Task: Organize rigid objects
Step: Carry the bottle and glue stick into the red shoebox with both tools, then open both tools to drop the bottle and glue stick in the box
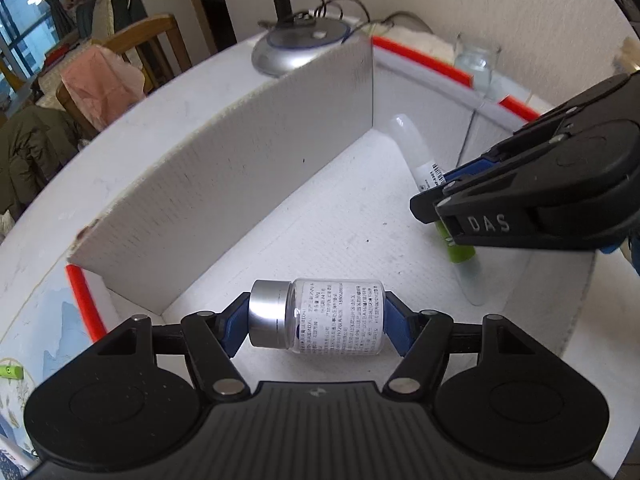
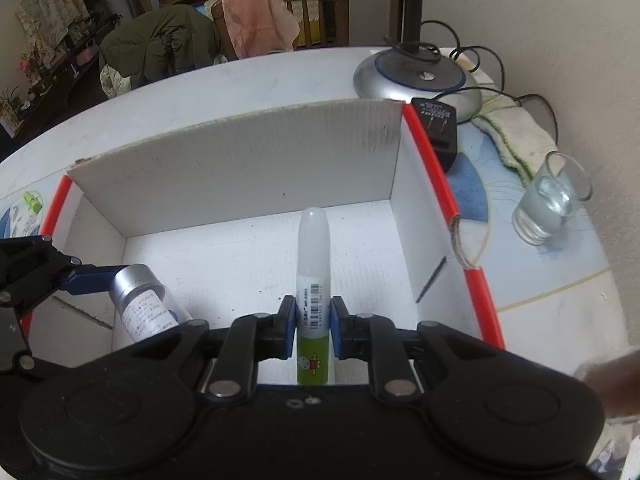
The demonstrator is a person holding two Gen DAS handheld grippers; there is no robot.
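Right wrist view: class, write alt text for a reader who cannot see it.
The right gripper clamps a green glue bottle with a white cap over an open cardboard box. At left, the left gripper holds a clear silver-capped jar in the box; a glass stands outside, right.

- The left gripper (image 1: 318,320) has its two blue-padded fingers closed in from either side, one pad pressed on each end of what lies crosswise between the jaws.
- Its black linkage arms angle inward toward the fingertips, and the jaws stand at moderate width.
- The right gripper (image 2: 313,322) has its jaws drawn narrow, both blue pads (image 2: 337,326) pressing flat on what runs lengthwise between them and reaches well past the tips.
- In the left wrist view the right gripper (image 1: 434,210) comes in from the right side, seen edge-on and tilted downward.
- In the right wrist view the left gripper (image 2: 120,280) reaches in from the left edge, one blue finger showing.
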